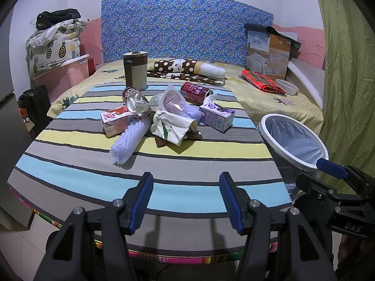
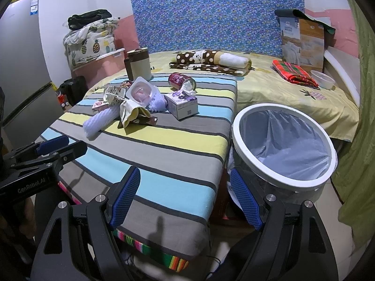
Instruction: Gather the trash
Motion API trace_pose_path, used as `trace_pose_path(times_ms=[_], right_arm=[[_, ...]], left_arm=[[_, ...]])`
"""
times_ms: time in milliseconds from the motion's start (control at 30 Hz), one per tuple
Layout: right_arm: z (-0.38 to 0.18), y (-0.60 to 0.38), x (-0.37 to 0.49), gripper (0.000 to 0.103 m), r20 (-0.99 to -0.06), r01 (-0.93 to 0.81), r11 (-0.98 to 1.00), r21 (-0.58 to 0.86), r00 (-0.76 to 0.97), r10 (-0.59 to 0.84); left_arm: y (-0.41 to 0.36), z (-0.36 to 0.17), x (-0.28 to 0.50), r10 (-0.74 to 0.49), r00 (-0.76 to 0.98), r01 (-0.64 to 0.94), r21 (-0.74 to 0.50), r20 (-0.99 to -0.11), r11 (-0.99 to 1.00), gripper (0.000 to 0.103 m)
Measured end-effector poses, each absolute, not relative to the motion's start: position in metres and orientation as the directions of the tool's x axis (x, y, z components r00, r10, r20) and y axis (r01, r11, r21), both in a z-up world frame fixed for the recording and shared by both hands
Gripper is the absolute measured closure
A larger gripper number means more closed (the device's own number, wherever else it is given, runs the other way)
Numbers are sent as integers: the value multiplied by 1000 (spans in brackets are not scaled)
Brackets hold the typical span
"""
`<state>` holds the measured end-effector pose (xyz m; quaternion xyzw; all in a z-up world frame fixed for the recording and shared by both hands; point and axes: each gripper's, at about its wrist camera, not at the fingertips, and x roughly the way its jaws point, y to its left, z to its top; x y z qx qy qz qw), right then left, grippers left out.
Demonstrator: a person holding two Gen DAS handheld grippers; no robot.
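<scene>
Both tools hover over the near edge of the striped tabletop (image 1: 164, 154) with nothing between their jaws: the left hand-held gripper (image 1: 186, 201) stands wide, and the right hand-held gripper (image 2: 185, 201) is spread wide too. The trash lies well ahead of them in one tangled heap: a white foam net sleeve (image 1: 130, 140) nearest the left hand-held gripper, a crumpled paper wrapper (image 1: 172, 126) touching it, a red carton (image 1: 116, 120) and a purple carton (image 1: 218, 116) either side, a clear plastic tray (image 1: 171, 100) leaning on the heap, and a red can (image 1: 195, 92) on its side behind. The lined bin (image 2: 283, 145) stands off the tabletop's edge, just ahead and to the right of the right hand-held gripper. Because the pieces overlap, a grab at one will likely drag or topple its neighbours; the can could roll off. The foam sleeve and wrapper are soft and may slip from the pads. The tall lidded jug (image 1: 135, 70) behind the heap could be knocked by a long reach.
</scene>
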<state>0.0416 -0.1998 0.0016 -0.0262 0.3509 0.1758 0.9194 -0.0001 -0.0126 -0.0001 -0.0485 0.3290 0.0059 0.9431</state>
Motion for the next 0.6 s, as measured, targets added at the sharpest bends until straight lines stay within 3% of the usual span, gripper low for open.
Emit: trace_pose_path(times_ms=[600], right_arm=[[-2, -180, 76, 23, -673, -408, 909, 78, 651, 350]], left_arm=[[25, -15, 31, 23, 767, -101, -85, -641, 991, 42]])
